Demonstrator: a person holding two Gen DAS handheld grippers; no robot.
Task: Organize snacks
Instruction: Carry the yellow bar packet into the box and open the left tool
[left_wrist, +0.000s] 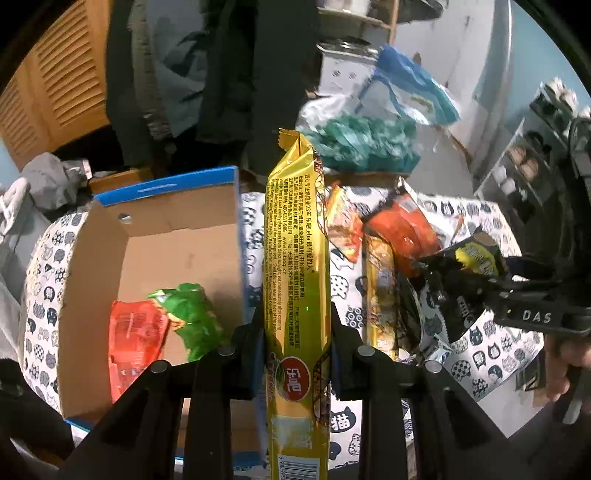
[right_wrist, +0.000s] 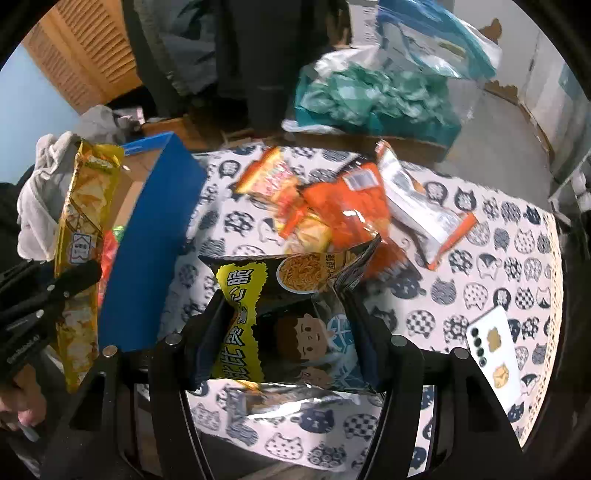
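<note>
Snacks in tongs: one gold packet (left_wrist: 297, 280), one black bag (right_wrist: 291, 317).

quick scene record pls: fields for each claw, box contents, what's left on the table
left claw: shut on gold pack, held upright beside the box
right claw: shut on black pack, above the table
box: open, holds red pack and green pack
table: cat-print cloth; orange packs, silver pack loose on it
other: white phone near the right edge
</note>
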